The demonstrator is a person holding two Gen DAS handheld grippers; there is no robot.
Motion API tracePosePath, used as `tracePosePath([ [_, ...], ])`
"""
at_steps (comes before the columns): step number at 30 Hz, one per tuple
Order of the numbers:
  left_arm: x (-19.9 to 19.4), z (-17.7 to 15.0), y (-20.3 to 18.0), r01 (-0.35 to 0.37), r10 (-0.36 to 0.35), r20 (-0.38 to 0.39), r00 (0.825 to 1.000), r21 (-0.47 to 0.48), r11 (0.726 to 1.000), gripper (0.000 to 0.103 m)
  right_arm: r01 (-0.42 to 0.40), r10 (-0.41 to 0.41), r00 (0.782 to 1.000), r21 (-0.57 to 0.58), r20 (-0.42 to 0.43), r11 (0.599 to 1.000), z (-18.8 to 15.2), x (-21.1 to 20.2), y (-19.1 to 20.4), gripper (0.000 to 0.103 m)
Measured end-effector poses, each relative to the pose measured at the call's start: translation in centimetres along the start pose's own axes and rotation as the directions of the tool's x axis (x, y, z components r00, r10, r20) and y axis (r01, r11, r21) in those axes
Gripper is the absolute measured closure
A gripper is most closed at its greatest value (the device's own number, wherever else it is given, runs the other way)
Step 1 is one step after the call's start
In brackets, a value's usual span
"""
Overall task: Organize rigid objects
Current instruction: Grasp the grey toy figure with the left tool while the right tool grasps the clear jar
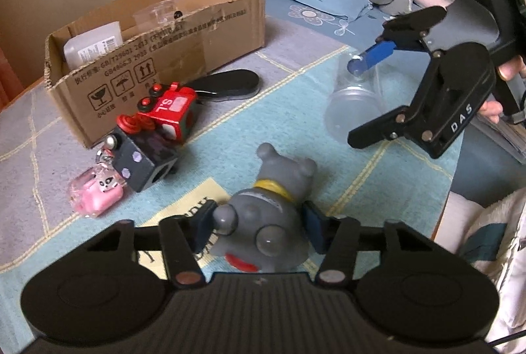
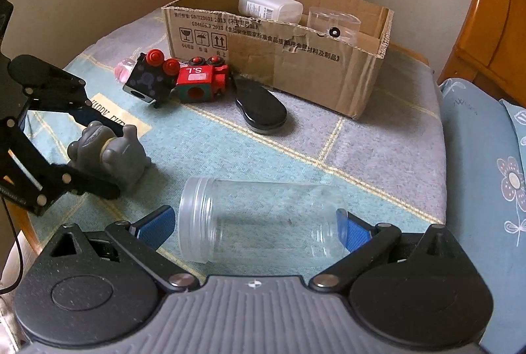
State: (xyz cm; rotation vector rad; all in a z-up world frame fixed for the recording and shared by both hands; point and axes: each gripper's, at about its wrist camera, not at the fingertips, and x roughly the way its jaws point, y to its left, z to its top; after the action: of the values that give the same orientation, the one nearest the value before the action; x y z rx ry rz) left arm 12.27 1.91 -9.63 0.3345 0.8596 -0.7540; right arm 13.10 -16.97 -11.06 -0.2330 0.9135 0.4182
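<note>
Left wrist view. The left gripper [image 1: 259,224] has its jaws drawn in on the grey toy animal [image 1: 263,216] — one pad at each flank, pressing on the body. The toy lies on the cloth-covered counter [image 1: 213,153] directly between the fingers. It looks like moulded rubber or vinyl: light, slightly yielding, probably not fragile, with a rounded body that could roll in the grip; the waist behind its yellow collar seems the firmest place to hold. Ahead and to the left of the gripper stands the cardboard box [image 1: 184,35], its torn near wall low. A red-and-black toy train [image 1: 157,127], a pink case [image 1: 95,196] and a black oval object [image 1: 227,84] crowd the way there, so a lifted path looks safer.

Right wrist view. The right gripper [image 2: 256,227] stands wide open, straddling the clear plastic jar [image 2: 259,219] that lies on its side between the blue pads; whether either pad touches it cannot be told. The jar is likely light, stiff and slippery — a hold across the mid-body should suit it better than the threaded rim. The counter edge falls away to the right of this gripper; open cloth lies ahead, towards the box.
</note>
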Motion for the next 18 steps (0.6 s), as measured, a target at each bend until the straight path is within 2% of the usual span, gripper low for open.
tracePosePath([
  [3, 0.0, 0.0, 0.2, 0.006, -0.006, -0.001, 1.000, -0.006, 1.000, 0.050, 0.023, -0.023, 1.000, -0.020, -0.012, 1.000, 0.2, 0.2, 0.3, 0.001],
  [6, -0.1, 0.0, 0.0, -0.001, 0.001, -0.003, 1.000, 0.000, 1.000, 0.050, 0.047, -0.048, 0.999, -0.037, -0.026, 0.998, 0.4, 0.2, 0.6, 0.008],
  [10, -0.3, 0.1, 0.1, 0.000, 0.000, -0.011, 1.000, -0.003, 1.000, 0.051, 0.067, -0.069, 0.997, -0.063, -0.030, 0.996, 0.6, 0.0, 0.9, 0.008],
  [18, -1.5, 0.5, 0.2, -0.011, 0.011, -0.013, 1.000, -0.027, 1.000, 0.051, 0.045, -0.046, 0.999, -0.080, -0.021, 0.996, 1.2, -1.3, 0.9, 0.008],
])
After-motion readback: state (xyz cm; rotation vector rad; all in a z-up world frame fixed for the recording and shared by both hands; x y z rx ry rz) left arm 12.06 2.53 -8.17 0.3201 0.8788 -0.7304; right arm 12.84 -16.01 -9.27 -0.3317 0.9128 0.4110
